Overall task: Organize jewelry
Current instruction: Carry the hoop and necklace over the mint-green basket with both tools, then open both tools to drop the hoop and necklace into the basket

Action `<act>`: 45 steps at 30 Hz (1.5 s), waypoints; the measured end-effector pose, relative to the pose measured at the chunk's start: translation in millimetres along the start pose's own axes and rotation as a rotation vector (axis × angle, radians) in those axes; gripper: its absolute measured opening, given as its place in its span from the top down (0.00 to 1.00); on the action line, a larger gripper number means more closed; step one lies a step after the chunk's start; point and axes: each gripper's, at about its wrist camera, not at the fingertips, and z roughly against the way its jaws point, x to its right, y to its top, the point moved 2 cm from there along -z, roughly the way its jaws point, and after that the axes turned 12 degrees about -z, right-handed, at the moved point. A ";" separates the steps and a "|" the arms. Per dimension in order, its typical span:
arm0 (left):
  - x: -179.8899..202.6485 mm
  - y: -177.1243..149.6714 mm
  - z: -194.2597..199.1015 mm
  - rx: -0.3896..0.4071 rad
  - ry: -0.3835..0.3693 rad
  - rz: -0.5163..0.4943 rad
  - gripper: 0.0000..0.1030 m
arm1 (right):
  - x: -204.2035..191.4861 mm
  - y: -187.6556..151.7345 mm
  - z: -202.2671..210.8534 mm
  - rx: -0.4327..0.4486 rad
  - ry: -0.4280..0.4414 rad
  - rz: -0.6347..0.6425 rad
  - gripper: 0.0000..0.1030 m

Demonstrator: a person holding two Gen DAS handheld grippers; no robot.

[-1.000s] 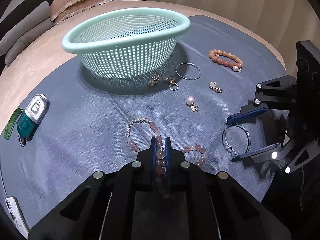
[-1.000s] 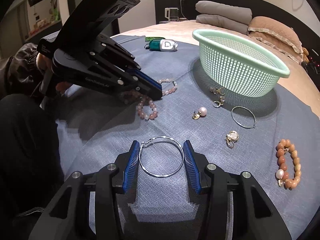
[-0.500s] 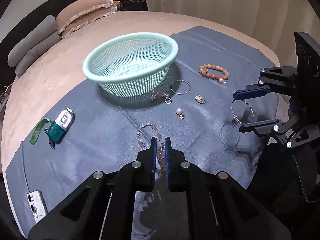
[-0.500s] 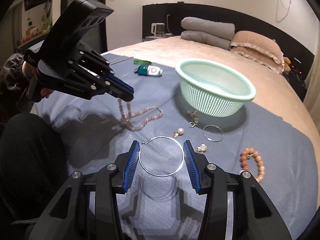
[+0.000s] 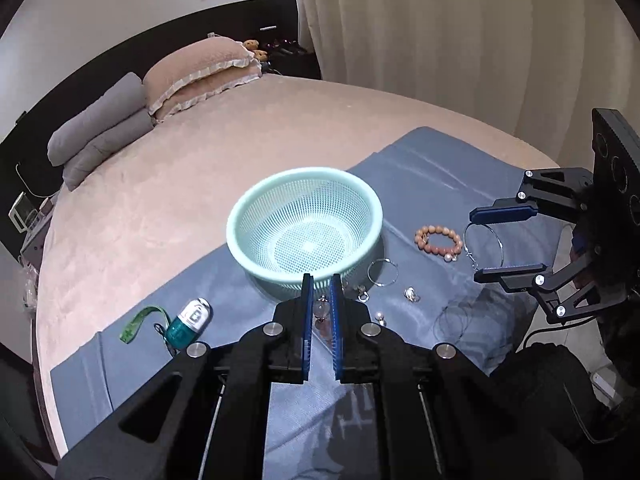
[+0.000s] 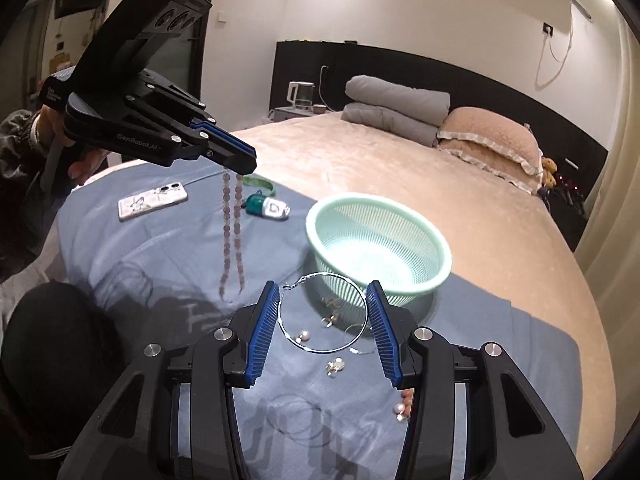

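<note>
While its jaws pinch the top of a pink bead necklace (image 6: 232,236), the left gripper (image 6: 246,164) hangs above the blue cloth (image 6: 140,248), the strand dangling straight down in a long loop clear of the fabric. The right gripper (image 6: 323,316) holds its jaws partly apart, clamped on the two sides of a large silver hoop (image 6: 323,312), which is carried in the air; a ring-shaped shadow lies on the cloth beneath. Ahead of both grippers stands a mint mesh basket (image 5: 240,220), upright on the cloth with nothing inside. Loose pieces lie just beside its near side: a second, smaller hoop (image 5: 383,273), a pearl earring (image 5: 379,317), a gold clip (image 5: 411,294) and other small charms too tiny to make out. An orange bead bracelet (image 5: 439,238) rests to the right of the basket in the left wrist view, near the right gripper. On the left part of the cloth sit a teal case (image 5: 188,322) with a green strap and, seen from the right wrist, a phone (image 6: 153,202) lying flat. The cloth covers part of a beige bed (image 5: 160,184) with stacked pillows (image 5: 200,76) at the headboard.
</note>
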 end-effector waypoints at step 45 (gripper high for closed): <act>-71.5 19.9 -221.3 -0.231 -0.094 0.065 0.92 | 94.0 25.6 -228.2 -0.333 0.011 0.015 0.58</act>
